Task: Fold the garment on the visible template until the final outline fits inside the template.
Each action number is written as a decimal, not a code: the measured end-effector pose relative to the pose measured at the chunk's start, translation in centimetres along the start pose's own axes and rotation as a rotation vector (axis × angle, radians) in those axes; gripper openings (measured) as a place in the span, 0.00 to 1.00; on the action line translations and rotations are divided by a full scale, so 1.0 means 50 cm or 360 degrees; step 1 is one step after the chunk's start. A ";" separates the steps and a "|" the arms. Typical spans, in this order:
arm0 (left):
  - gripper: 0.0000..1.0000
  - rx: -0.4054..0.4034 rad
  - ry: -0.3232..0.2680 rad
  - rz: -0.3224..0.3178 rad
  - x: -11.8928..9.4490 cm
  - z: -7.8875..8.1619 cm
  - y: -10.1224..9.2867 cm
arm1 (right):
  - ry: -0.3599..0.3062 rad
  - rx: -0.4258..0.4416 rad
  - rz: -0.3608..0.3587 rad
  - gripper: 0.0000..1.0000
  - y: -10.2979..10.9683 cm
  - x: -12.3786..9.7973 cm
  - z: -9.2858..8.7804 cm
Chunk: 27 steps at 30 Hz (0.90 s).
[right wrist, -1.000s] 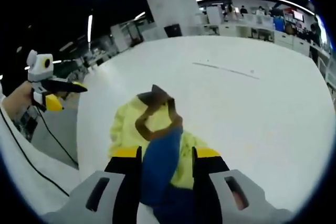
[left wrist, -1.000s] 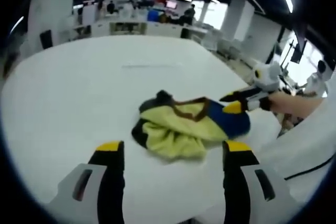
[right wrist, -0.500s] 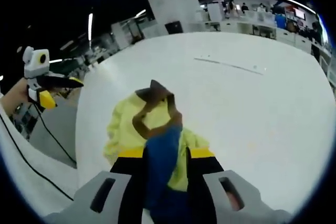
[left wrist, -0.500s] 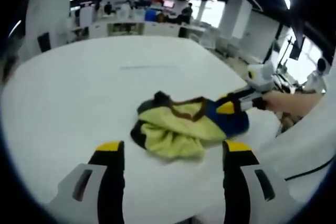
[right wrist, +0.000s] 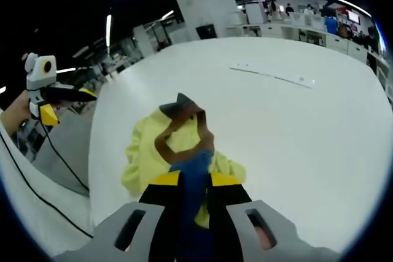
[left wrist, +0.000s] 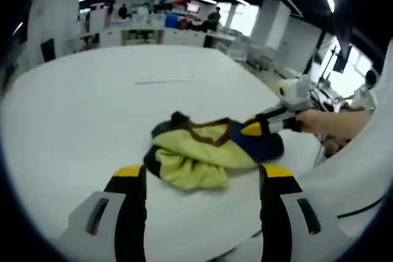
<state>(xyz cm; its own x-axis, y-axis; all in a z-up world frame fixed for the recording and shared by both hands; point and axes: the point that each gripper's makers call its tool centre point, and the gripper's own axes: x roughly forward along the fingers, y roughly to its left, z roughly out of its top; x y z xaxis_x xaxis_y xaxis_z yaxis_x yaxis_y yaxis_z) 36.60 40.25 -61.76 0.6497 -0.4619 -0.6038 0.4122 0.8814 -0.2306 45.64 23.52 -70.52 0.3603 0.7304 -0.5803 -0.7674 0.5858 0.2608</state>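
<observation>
Folding barely begun: crumpled yellow, blue and brown garment lies bunched near the white surface edge; right gripper pinches its blue part, left gripper hovers wide open.

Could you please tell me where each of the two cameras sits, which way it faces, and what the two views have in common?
Left gripper view: rides the left gripper, looking forward between its open jaws across the white table at the crumpled garment; the right gripper and a hand enter from the right.
Right gripper view: rides the right gripper, jaws closed on the garment's blue part; the left gripper appears at the left edge.
Shared: garment, table, each other's gripper.
</observation>
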 end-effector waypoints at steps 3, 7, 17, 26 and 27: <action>0.71 0.0000 0.0002 0.0003 0.001 -0.001 -0.003 | 0.0001 -0.0019 -0.0002 0.06 0.001 0.000 0.003; 0.71 -0.0011 -0.0012 -0.0005 0.000 -0.002 -0.009 | 0.0000 -0.0036 -0.0004 0.03 0.002 -0.004 0.006; 0.70 -0.0016 0.0004 -0.0025 0.003 -0.015 -0.017 | -0.0016 -0.0087 -0.0006 0.01 0.011 -0.020 0.011; 0.70 0.0005 -0.0004 -0.0047 0.007 -0.010 -0.021 | -0.0039 -0.0246 0.0010 0.01 0.032 -0.033 0.028; 0.70 0.0006 -0.0004 -0.0048 0.008 -0.010 -0.021 | -0.0040 -0.0252 0.0013 0.01 0.034 -0.034 0.028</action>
<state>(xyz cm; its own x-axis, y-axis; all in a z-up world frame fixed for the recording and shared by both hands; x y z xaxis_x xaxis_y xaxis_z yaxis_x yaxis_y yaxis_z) 36.09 39.20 -62.15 0.6385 -0.4882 -0.5950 0.4338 0.8668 -0.2458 44.48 23.79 -68.01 0.3654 0.7446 -0.5587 -0.8437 0.5185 0.1392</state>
